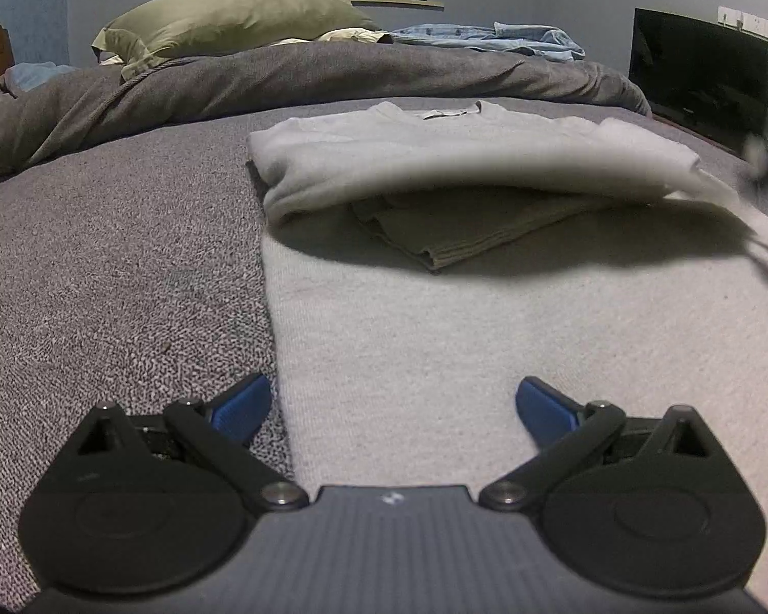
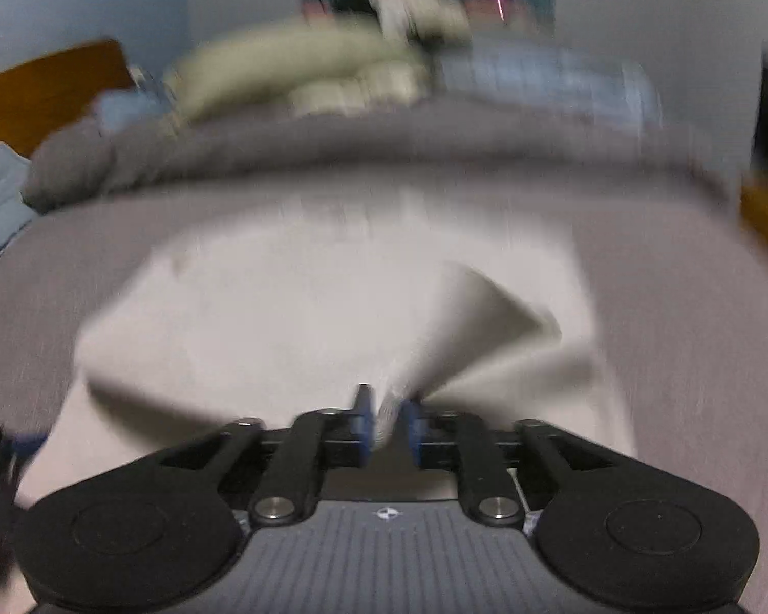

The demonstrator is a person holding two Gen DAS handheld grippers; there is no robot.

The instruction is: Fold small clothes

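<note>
Pale grey knit top (image 1: 435, 153) on bed partly folded; side fold in progress. Right gripper (image 2: 388, 417) jaws look clamped on its edge; left gripper (image 1: 393, 404) jaws apart, empty. More folds left.

The room is dimly and coolly lit. In the left wrist view, focus is fair; a dark soft shadow (image 1: 512, 256) is cast under the lifted white garment (image 1: 435, 153), whose near edge is smeared. The right wrist view is heavily motion-blurred throughout. Fisheye bending and black vignetted corners are noted in both views.
</note>
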